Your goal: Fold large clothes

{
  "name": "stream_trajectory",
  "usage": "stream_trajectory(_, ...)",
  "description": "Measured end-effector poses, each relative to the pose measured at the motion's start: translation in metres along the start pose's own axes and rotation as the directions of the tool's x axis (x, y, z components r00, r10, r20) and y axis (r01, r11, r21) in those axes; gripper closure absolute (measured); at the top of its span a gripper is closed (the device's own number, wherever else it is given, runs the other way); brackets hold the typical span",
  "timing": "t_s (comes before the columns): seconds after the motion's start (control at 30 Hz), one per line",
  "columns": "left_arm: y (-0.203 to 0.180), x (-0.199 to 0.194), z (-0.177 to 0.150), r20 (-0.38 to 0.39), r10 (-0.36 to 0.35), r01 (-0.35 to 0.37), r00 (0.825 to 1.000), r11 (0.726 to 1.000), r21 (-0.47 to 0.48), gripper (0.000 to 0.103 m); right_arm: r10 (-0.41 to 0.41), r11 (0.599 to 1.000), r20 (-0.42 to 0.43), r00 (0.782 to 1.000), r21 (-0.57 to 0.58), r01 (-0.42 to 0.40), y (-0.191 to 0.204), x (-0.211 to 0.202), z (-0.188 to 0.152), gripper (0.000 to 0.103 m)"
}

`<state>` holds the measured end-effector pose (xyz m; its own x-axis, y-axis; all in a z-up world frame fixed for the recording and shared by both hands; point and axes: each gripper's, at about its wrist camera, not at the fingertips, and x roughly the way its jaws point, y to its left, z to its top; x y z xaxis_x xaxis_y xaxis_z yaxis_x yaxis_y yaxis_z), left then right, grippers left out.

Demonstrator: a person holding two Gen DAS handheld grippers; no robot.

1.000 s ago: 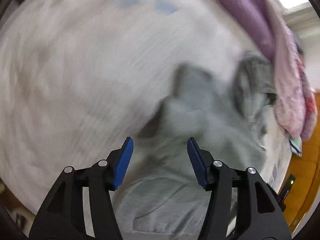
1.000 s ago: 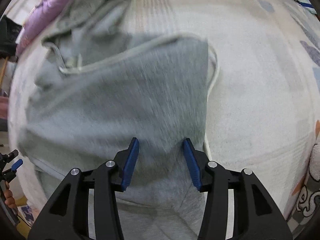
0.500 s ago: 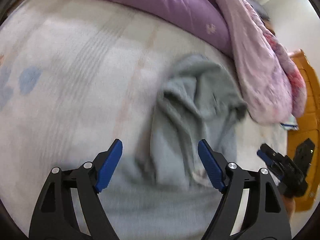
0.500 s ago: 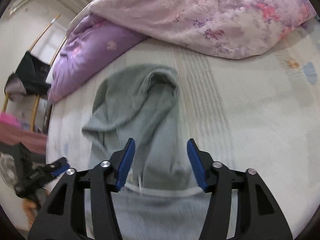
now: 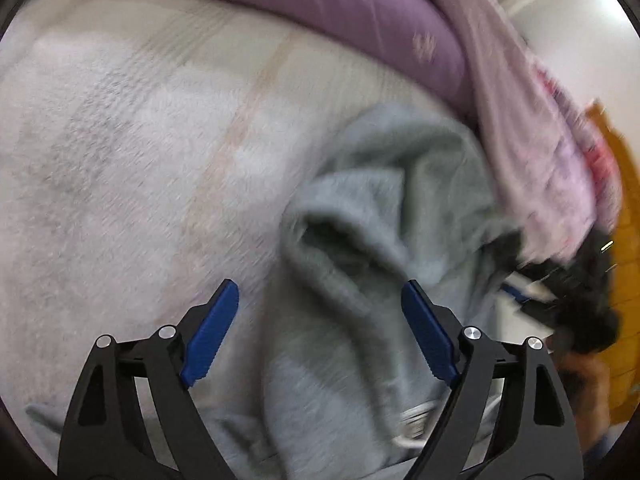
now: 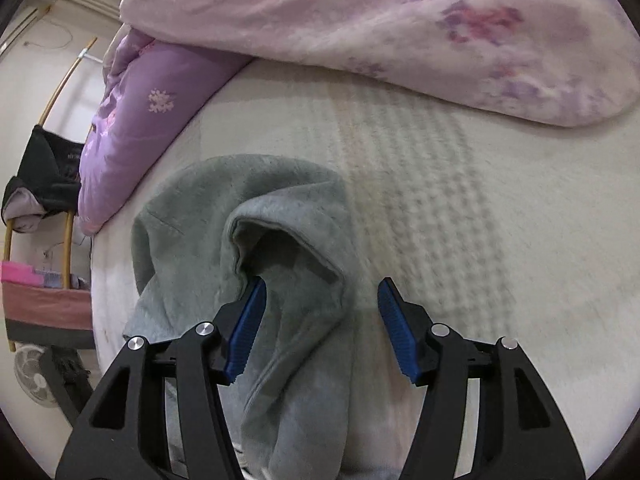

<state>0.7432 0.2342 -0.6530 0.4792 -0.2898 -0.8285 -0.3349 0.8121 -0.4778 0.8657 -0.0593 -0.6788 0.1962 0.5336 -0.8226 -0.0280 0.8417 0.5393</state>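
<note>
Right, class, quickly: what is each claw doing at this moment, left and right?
Left claw: open, holding nothing, over the grey hoodie.
Right claw: open, holding nothing, over the hoodie's hood.

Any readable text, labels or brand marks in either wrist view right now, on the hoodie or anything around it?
No text can be read in either view.
Black garment on the chair: a faint pale line of print, too small and blurred to read.
Grey fleece hoodie: no label or print showing.
Purple quilt: only a white flower motif, no words.
</note>
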Motion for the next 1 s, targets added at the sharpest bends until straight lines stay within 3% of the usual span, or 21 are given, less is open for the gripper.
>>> stream_trajectory(0.17, 0.012, 0.020, 0.032, -0.052, 0.053, -0.057, 0.997, 0.996, -0.064, 0.018, 0.022, 0.999, 0.009, 1.000, -0.032, -0.022, 0.001, 0.005, 0.008, 0.048)
stream_trajectory(0.23, 0.003, 0.024, 0.039, -0.059, 0.105, -0.106, 0.993, 0.994, -0.017, 0.021, 0.040, 0.998, 0.007, 0.999, -0.047, -0.040, 0.003, 0.006, 0.009, 0.060)
stream_trajectory(0.3, -0.004, 0.027, 0.041, -0.055, 0.171, -0.169, 0.984, 0.985, 0.046, 0.045, 0.012, 0.998, 0.011, 1.000, -0.065, -0.012, 0.004, 0.008, 0.008, 0.083)
stream_trajectory(0.33, -0.006, 0.026, 0.043, -0.062, 0.140, -0.136, 0.988, 0.989, 0.061, 0.076, 0.024, 0.998, 0.014, 1.000, -0.067, -0.023, 0.001, 0.006, 0.007, 0.087)
stream_trajectory(0.37, -0.006, 0.023, 0.044, -0.065, 0.116, -0.112, 0.991, 0.992, 0.053, 0.085, 0.053, 0.997, 0.024, 0.998, -0.053, -0.052, -0.003, 0.002, 0.006, 0.093)
stream_trajectory(0.4, -0.007, 0.018, 0.044, -0.054, 0.117, -0.114, 0.992, 0.992, 0.062, 0.087, 0.075, 0.996, 0.038, 0.996, -0.048, -0.073, -0.004, -0.004, 0.005, 0.094)
stream_trajectory(0.47, -0.011, 0.002, 0.044, -0.011, 0.118, -0.116, 0.993, 0.989, 0.097, 0.090, 0.099, 0.992, 0.077, 0.992, -0.082, -0.093, 0.000, -0.021, 0.001, 0.095)
stream_trajectory(0.6, -0.015, -0.055, 0.031, 0.070, 0.026, -0.034, 0.997, 0.992, 0.125, 0.090, 0.169, 0.965, 0.164, 0.972, -0.229, -0.129, 0.025, -0.074, -0.023, 0.095)
stream_trajectory(0.67, -0.017, -0.085, 0.013, 0.099, 0.019, -0.035, 0.995, 0.986, 0.161, 0.090, 0.207, 0.943, 0.198, 0.958, -0.303, -0.141, 0.038, -0.108, -0.051, 0.096)
stream_trajectory(0.77, -0.016, -0.131, -0.030, 0.109, -0.019, -0.005, 0.994, 0.977, 0.213, 0.090, 0.223, 0.922, 0.199, 0.954, -0.361, -0.140, 0.045, -0.143, -0.098, 0.096)
stream_trajectory(0.9, -0.017, -0.148, -0.098, 0.013, -0.006, 0.003, 1.000, 0.972, 0.234, 0.089, 0.164, 0.932, 0.102, 0.981, -0.342, -0.120, 0.032, -0.162, -0.186, 0.092)
stream_trajectory(1.0, -0.013, -0.139, -0.145, -0.080, 0.054, -0.036, 0.995, 0.976, 0.215, 0.082, 0.026, 0.947, -0.023, 0.999, -0.319, -0.031, 0.017, -0.149, -0.236, 0.086)
